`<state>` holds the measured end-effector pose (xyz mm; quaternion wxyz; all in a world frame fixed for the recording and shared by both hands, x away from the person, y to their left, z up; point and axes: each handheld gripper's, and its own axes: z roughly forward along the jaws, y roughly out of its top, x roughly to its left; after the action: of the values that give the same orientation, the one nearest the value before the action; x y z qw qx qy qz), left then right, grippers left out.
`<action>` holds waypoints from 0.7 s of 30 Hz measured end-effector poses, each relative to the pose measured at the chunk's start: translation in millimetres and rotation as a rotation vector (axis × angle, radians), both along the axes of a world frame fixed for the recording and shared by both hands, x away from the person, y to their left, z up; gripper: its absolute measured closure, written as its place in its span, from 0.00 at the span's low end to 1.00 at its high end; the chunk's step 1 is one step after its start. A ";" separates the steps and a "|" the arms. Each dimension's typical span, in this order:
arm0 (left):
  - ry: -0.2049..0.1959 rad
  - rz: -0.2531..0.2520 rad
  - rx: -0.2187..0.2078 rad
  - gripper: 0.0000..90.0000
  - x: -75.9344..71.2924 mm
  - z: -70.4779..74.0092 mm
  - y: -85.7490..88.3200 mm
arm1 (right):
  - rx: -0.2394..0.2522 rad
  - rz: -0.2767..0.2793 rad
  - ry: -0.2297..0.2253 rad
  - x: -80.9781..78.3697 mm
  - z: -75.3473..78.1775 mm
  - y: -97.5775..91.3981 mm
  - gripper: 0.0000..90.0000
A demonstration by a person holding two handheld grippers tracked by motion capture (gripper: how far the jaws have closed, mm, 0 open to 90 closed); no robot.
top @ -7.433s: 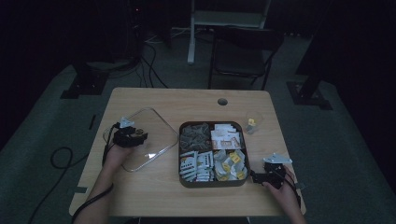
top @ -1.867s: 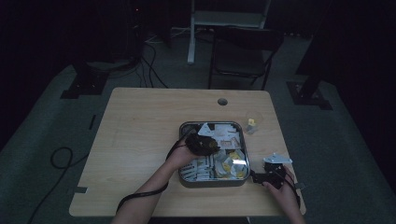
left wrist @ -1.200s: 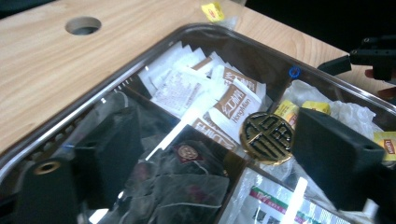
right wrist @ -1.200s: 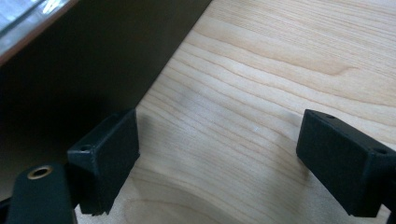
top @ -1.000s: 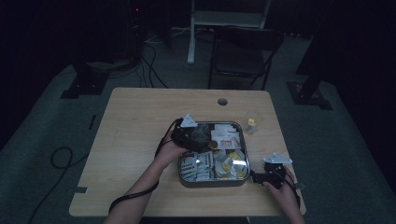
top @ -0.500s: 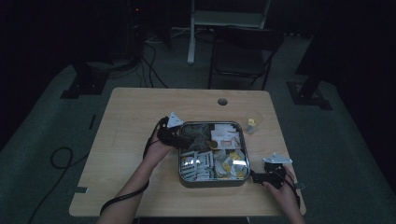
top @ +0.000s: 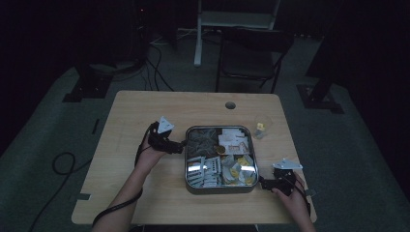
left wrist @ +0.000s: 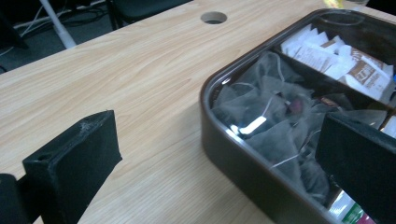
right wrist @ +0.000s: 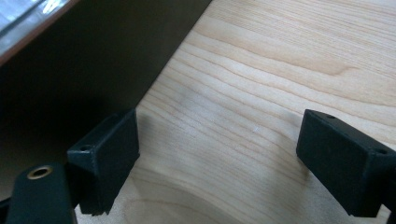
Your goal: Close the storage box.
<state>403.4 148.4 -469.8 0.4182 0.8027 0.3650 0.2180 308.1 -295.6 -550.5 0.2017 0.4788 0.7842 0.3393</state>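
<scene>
Both tools stand with their jaws apart and clamp nothing. Left tool (top: 178, 146) hovers at the upper left corner of the compartment box (top: 193, 181), with one jaw over the bare tabletop (top: 135, 111) and the other over the box's rim. In the left gripper view the jaws frame that corner, where grey mesh tea bags (left wrist: 273, 116) lie heaped in the nearest compartment and white and brown sachets (left wrist: 336, 58) fill the one beyond it. A clear lid seems to cover the box, catching a bright glint. The box sits in the middle of the tabletop, toward the person's side. Right tool (top: 266, 183) rests low on the wood just beside the box's lower right corner; in the right gripper view its left jaw is close against the dark wall of the box (right wrist: 84, 65). A small clear cup (top: 261, 126) stands near the box's upper right corner.
</scene>
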 end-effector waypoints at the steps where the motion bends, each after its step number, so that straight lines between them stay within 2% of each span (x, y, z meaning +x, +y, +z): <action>1: 0.001 0.005 0.001 0.01 -0.1 -0.6 2.7 | 0.000 0.001 -0.001 0.0 0.0 0.0 0.14; 21: 0.024 0.100 0.008 0.01 -11.5 -13.8 49.7 | 0.000 0.000 0.000 0.0 0.0 0.0 0.14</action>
<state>391.8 198.1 -483.5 0.3994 0.7877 0.4086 0.2305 308.1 -295.6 -550.5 0.2018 0.4786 0.7843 0.3393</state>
